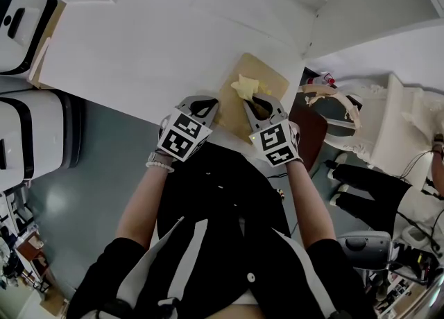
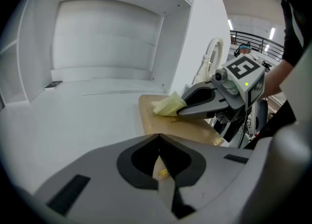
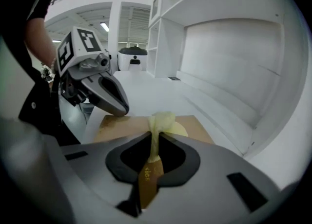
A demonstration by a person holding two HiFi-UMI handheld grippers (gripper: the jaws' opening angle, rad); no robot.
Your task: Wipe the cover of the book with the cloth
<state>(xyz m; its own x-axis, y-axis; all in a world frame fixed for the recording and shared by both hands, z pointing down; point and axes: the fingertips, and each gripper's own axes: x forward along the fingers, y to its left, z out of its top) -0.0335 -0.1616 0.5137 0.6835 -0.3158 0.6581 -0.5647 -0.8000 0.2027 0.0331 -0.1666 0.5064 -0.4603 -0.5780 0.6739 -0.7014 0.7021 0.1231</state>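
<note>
Two forearms reach out over grey floor to a white table backed by white shelving. At its near edge lies the tan book, flat, its long axis running away and slightly rightward. The left gripper is at the book's near end, jaws pressed together on nothing. The right gripper pinches the yellow cloth on the cover.

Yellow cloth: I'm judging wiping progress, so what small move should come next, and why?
Probably sweep the crumpled yellow cloth across the tan book: the right gripper is shut on the cloth, which seems to rest on the cover.
</note>
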